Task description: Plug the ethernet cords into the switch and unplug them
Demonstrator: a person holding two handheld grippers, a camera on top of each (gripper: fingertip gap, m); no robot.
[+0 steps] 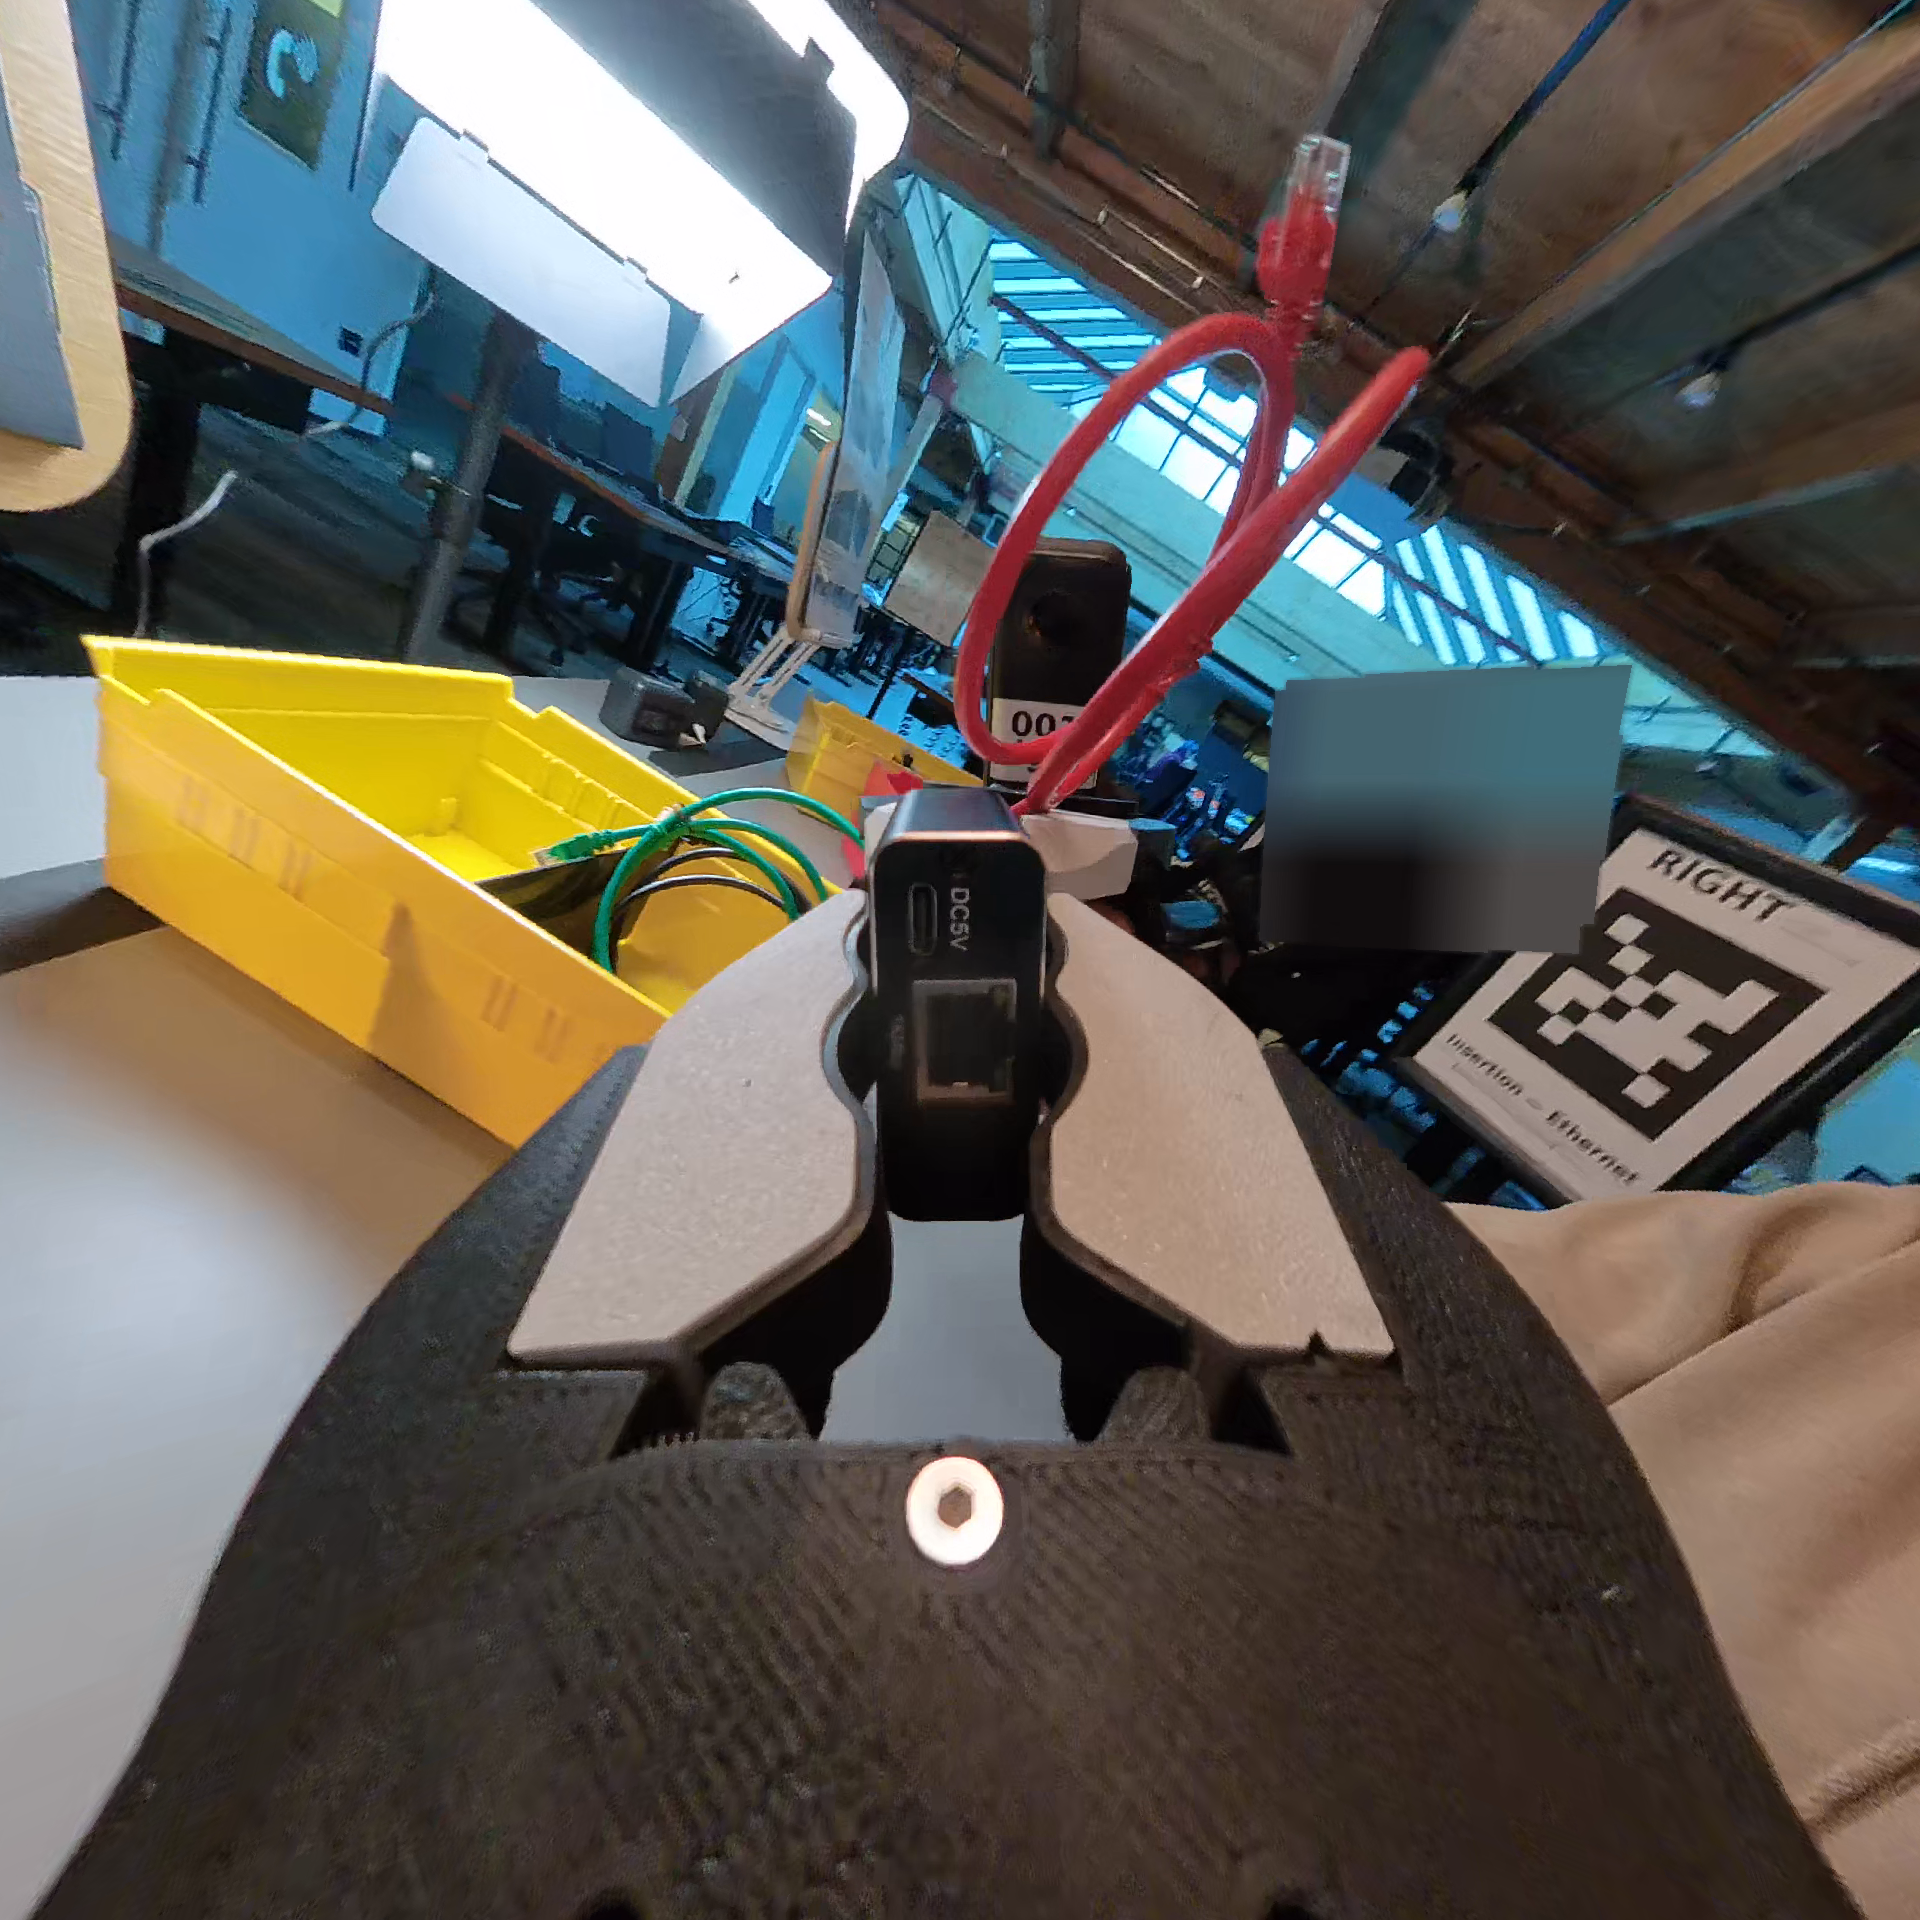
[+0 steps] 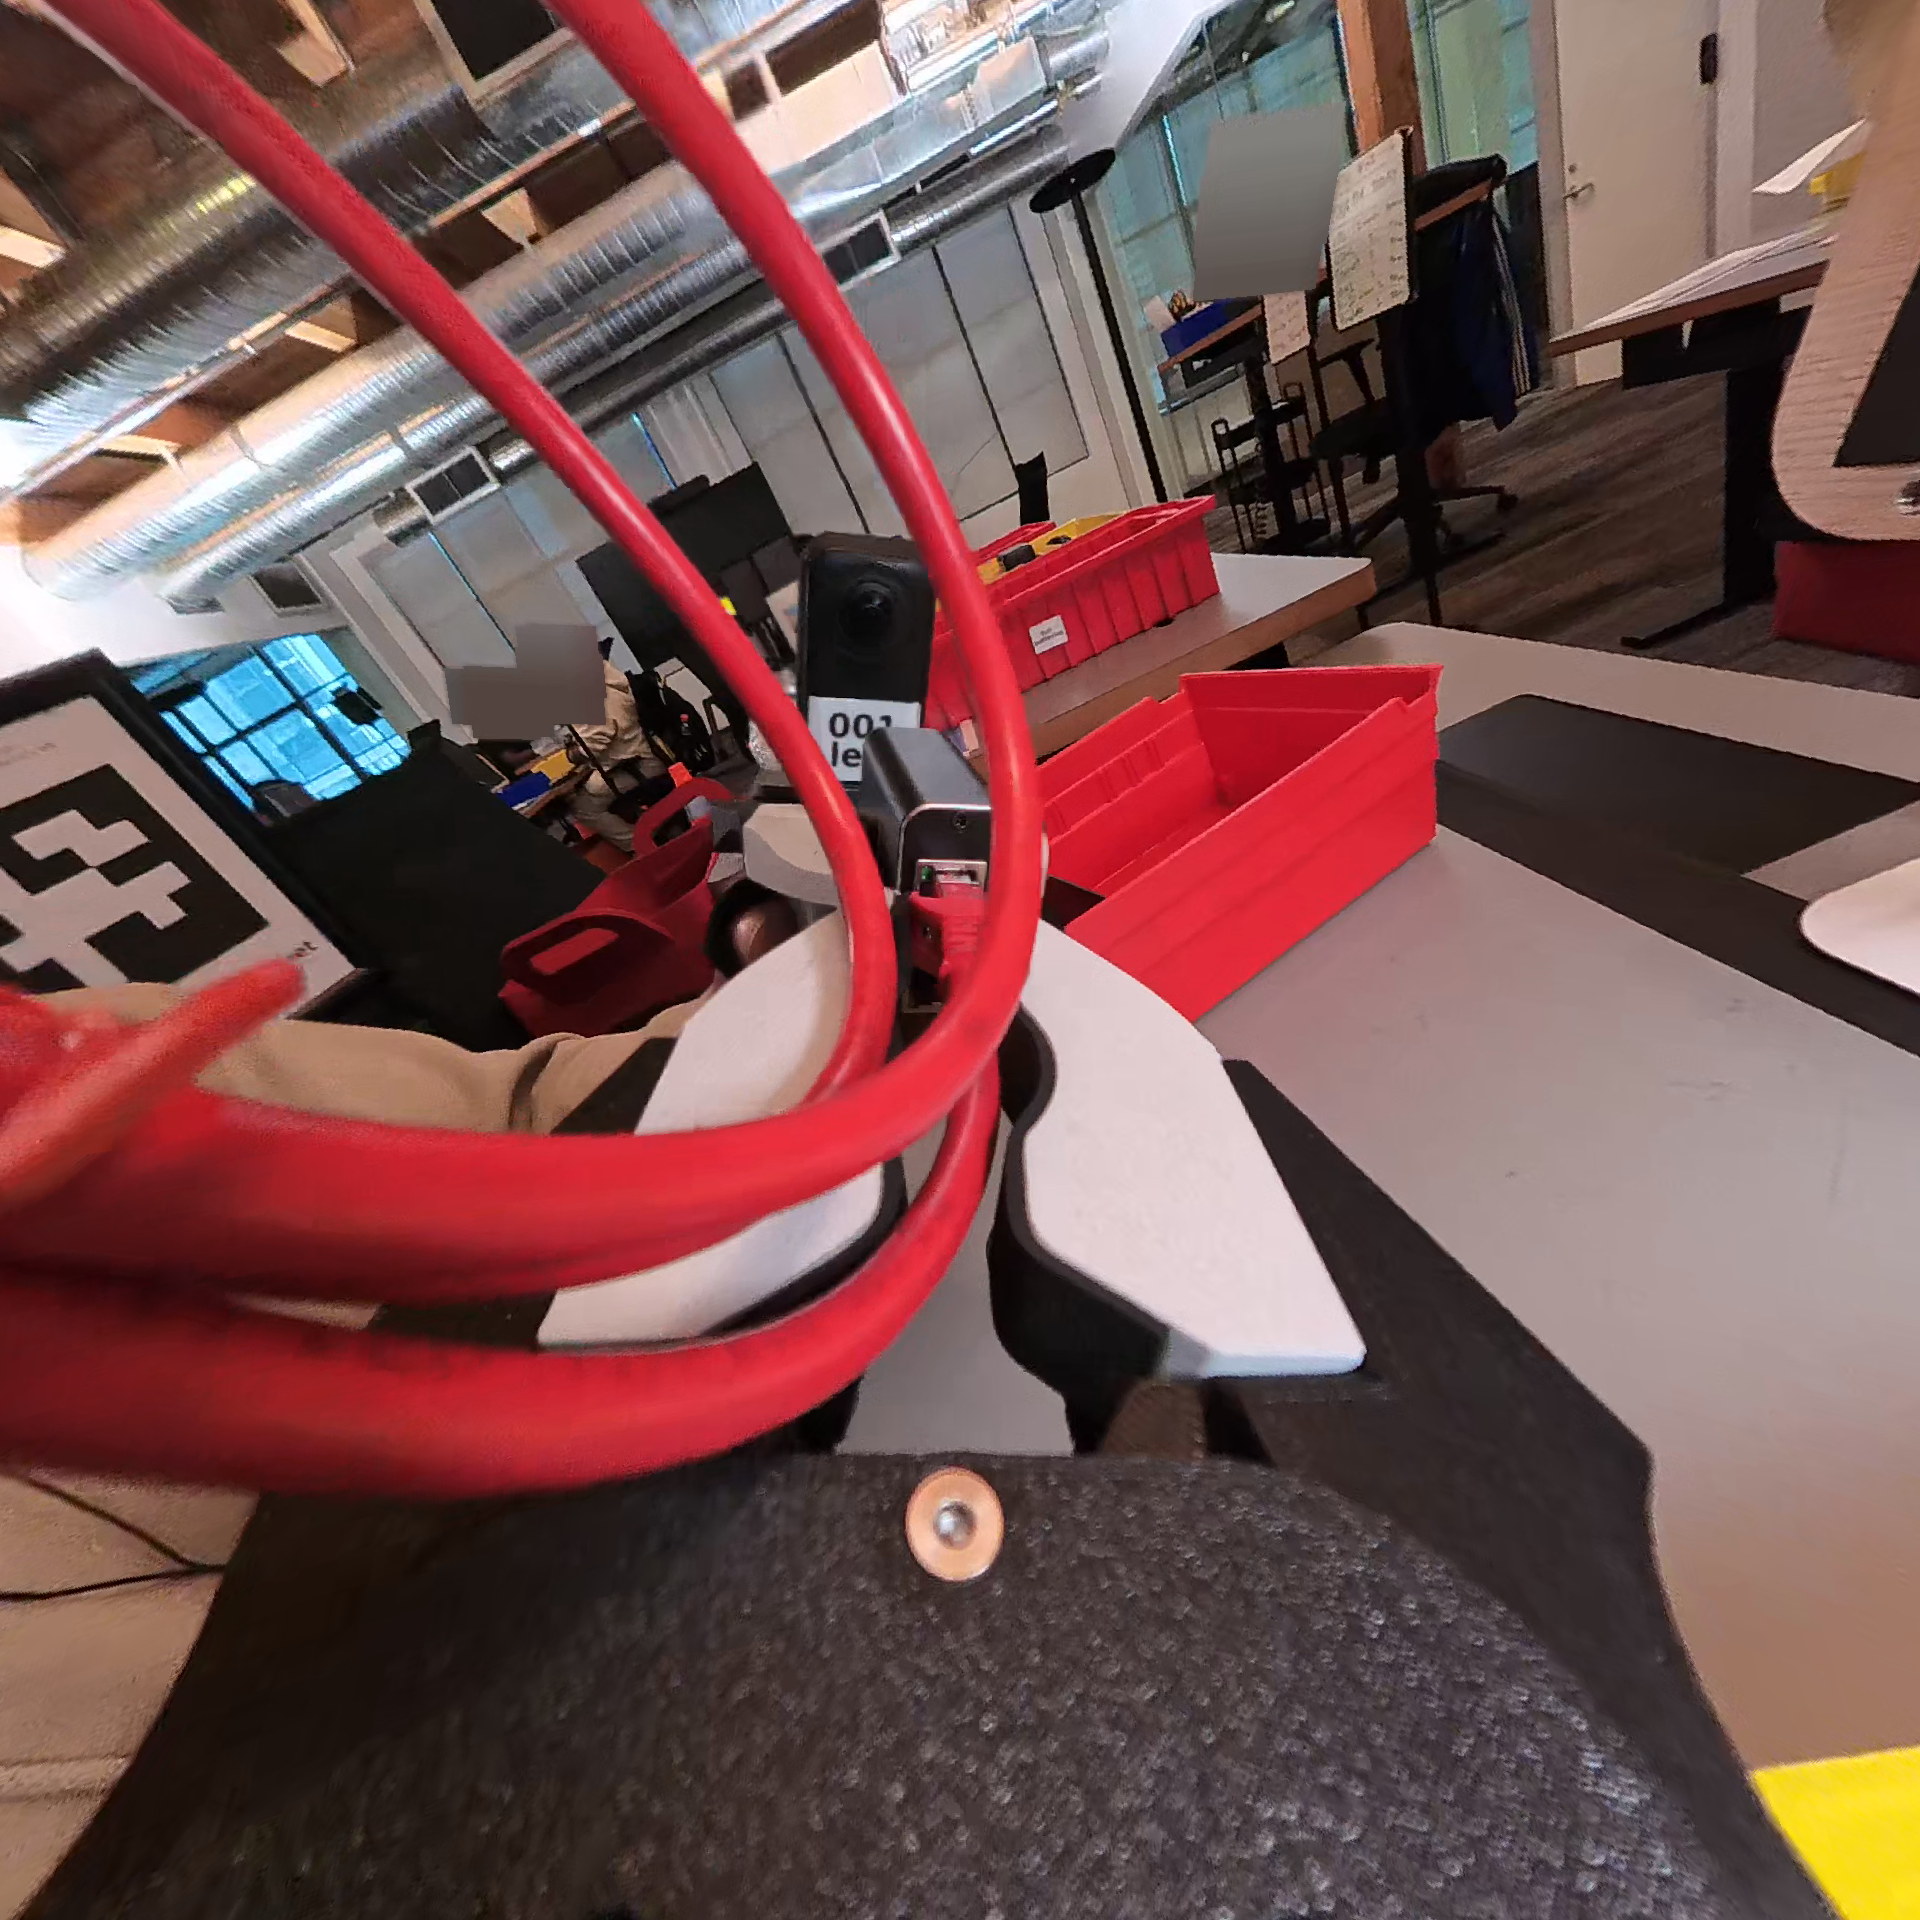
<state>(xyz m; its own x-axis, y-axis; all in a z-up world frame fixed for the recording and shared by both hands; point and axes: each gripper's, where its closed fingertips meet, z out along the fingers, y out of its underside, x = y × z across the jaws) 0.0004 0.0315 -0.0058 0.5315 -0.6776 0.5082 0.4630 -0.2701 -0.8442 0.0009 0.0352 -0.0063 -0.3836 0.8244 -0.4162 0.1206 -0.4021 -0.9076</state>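
Note:
My left gripper [image 1: 956, 935] is shut on a small black switch [image 1: 958, 1039] and holds it on end above the table, one empty port facing the camera. The switch also shows in the right wrist view [image 2: 925, 805], grey and black. My right gripper [image 2: 951, 997] faces it from the far side and is shut on the plug end [image 2: 948, 914] of the red ethernet cord [image 2: 582, 1164], which sits at a switch port. The cord loops up high [image 1: 1122, 540], and its free plug [image 1: 1304, 208] hangs in the air.
A yellow bin [image 1: 312, 831] at the left holds a green cord [image 1: 717, 831] and a black one. A red bin [image 2: 1278, 810] stands on the table at the right. A black-and-white marker board [image 1: 1662, 1008] leans behind. A beige sleeve [image 1: 1714, 1403] is at the right. The grippers are tip to tip, or close to it.

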